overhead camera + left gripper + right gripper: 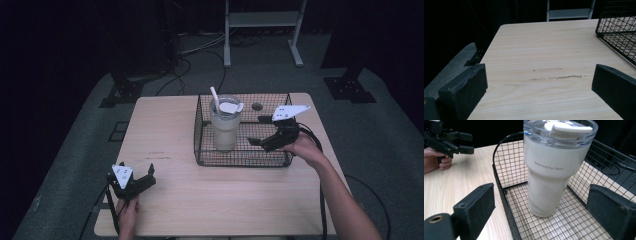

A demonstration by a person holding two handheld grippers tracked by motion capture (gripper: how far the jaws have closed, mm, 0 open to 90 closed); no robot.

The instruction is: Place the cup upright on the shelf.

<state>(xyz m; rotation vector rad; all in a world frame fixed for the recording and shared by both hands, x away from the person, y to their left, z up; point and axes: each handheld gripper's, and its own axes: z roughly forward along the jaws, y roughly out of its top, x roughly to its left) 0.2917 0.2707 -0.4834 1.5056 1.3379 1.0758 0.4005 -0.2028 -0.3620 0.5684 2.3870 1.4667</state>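
White cup (225, 126): upright inside wire basket (200, 131).
Right gripper (262, 131): jaws spread, approaching cup; next, straddle and squeeze.
Left gripper (146, 176): released, well apart from basket.

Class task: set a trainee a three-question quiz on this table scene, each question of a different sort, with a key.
1. True or false: the tumbler stands upright inside the wire basket.
2. Multiple choice: the right gripper is A) shut on the tumbler, B) open beside the tumbler, C) lying flat on the table.
3. Short answer: where is the left gripper, and what is between its fingers?

Key
1. True.
2. B. In the right gripper view its fingers stand wide apart, with the tumbler ahead of them and untouched.
3. At the table's near left, away from the basket, open, with bare tabletop between its fingers.
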